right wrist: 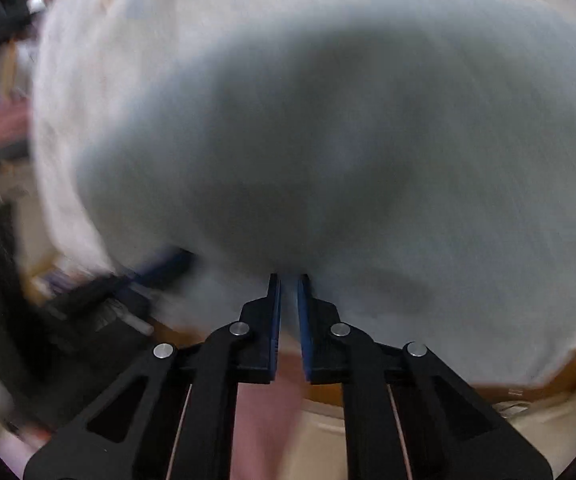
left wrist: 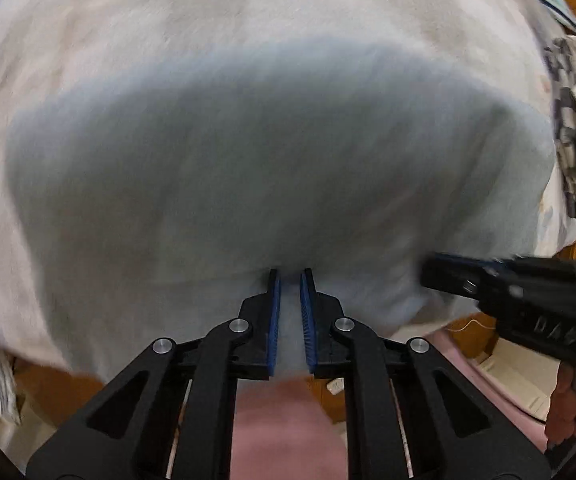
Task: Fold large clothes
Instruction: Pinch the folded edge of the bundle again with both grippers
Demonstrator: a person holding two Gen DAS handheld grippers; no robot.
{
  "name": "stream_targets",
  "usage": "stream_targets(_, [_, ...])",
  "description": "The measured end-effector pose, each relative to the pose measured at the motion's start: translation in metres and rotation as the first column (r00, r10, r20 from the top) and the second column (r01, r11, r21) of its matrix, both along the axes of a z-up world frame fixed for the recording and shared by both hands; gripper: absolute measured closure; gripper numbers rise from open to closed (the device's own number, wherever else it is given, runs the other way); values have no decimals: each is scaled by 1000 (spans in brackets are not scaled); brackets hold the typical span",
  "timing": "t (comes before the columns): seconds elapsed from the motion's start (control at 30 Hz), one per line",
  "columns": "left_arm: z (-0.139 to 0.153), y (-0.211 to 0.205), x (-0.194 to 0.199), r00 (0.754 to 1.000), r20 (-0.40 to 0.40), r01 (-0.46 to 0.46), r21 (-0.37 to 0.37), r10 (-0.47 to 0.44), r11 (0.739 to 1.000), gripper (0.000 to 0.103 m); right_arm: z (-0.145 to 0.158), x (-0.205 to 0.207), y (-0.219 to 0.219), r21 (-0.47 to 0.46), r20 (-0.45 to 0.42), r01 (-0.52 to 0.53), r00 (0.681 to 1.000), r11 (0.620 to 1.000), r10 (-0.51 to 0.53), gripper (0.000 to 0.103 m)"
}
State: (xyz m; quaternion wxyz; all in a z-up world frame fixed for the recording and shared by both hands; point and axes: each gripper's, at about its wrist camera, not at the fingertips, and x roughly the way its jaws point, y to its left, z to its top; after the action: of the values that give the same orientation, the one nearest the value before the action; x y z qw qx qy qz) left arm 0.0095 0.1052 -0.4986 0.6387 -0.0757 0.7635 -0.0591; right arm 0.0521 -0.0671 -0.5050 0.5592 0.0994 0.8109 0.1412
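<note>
1. Nearest your lens, the left gripper (left wrist: 291, 276) is clenched on the near hem of the pale blue garment (left wrist: 272, 168); cloth fills the narrow gap between the blue pads.
2. The right gripper (right wrist: 286, 280) is likewise clamped on the same near edge, well apart from the left (you can see it at the right of the left wrist view, blurred).
3. The garment lies spread over the whitish bed cover (left wrist: 88, 40), its far edge running straight across and its near edge lifted in your two grips.
4. Expect it to handle as light, soft knit: it sags between the two holds, drapes wherever it lands, and carries no stiffness of its own.
5. It looks neither fragile nor slippery against ribbed pads, though a thin pinch at the very hem could probably pull free.
6. Hold near the two outer corners of the hem, so the edge stays taut and level.
7. Both views are smeared, so I cannot tell whether one layer or two sits in each grip.
</note>
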Motion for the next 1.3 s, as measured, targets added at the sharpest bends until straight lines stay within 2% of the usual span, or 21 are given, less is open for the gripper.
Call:
stream_targets(0.07, [-11, 7, -13, 1000, -29, 7, 45, -5, 999, 92, -15, -16, -12, -68, -19, -22, 1000, 997, 21, 98])
stream_targets(0.13, [-27, 15, -21, 999, -35, -30, 28, 31, 999, 93, -35, -15, -28, -51, -20, 97, 995, 994, -98, 103])
stream_targets(0.17, [-29, 17, -19, 999, -32, -42, 22, 42, 999, 93, -39, -14, -29, -49, -19, 109, 994, 993, -110, 103])
stream_targets(0.23, [-27, 18, -14, 997, -49, -53, 15, 54, 998, 93, -28, -14, -16, -71, 15, -29, 999, 997, 30, 103])
stream_targets(0.3, [-13, 23, -13, 998, -39, -47, 5, 47, 999, 93, -11, -17, -13, -100, 58, -150, 986, 984, 156, 103])
stream_targets(0.37, [3, 36, -15, 1000, -1, -27, 61, 27, 998, 93, 4, -17, -35, -145, 94, -143, 983, 979, 158, 103])
stream_targets(0.43, [-1, 55, -20, 999, -1, -38, 146, 39, 989, 93, -3, -17, -62, -171, 106, -123, 984, 978, 143, 103])
stream_targets(0.47, [-10, 66, -21, 997, -25, -70, 180, 76, 981, 93, -11, -15, -71, -147, 90, -78, 992, 986, 92, 103])
stream_targets(0.5, [-23, 83, -23, 987, -69, -134, 174, 148, 976, 95, -14, -12, -76, -145, 55, -1, 998, 989, 9, 103])
stream_targets(0.57, [-18, 96, -18, 976, -66, -197, 152, 209, 969, 97, 0, -4, -67, -153, 47, 1, 999, 988, 7, 103])
stream_targets(0.67, [23, 84, -2, 992, 52, -120, 136, 114, 983, 96, 61, 16, -35, -15, 218, -58, 974, 998, 60, 100])
stream_targets(0.73, [48, 70, 12, 988, 127, -95, 93, 83, 991, 96, 84, 39, -12, 71, 296, -78, 954, 994, 54, 98])
stream_targets(0.83, [62, 47, 45, 972, 207, -116, 15, 110, 993, 96, 76, 74, 20, 130, 328, -59, 945, 990, 13, 97])
stream_targets(0.9, [55, 34, 70, 962, 229, -145, -42, 151, 989, 96, 47, 89, 40, 106, 297, -61, 954, 993, 26, 99])
stream_targets(0.97, [32, 15, 90, 969, 200, -144, -5, 142, 990, 97, 27, 84, 45, 68, 295, -77, 954, 995, 54, 103])
stream_targets(1.0, [13, 12, 96, 980, 155, -134, 63, 123, 989, 100, 24, 87, 40, 92, 292, -73, 956, 993, 43, 103])
stream_targets(1.03, [2, 14, 99, 978, 137, -170, 62, 160, 983, 100, 22, 90, 31, 128, 274, -65, 961, 990, 28, 103])
stream_targets(1.1, [2, 25, 97, 963, 135, -239, 27, 234, 971, 100, 29, 92, 13, 51, 298, -78, 953, 996, 59, 103])
stream_targets(1.13, [5, 31, 95, 959, 145, -247, 18, 242, 969, 100, 32, 89, -2, -44, 323, -98, 940, 994, 107, 103])
stream_targets(1.2, [12, 47, 87, 954, 164, -253, 1, 250, 967, 100, 28, 86, -38, -16, 287, -64, 956, 998, 66, 103])
stream_targets(1.3, [23, 70, 70, 948, 179, -272, 36, 262, 962, 100, 26, 73, -95, -117, 248, 6, 969, 993, 23, 103])
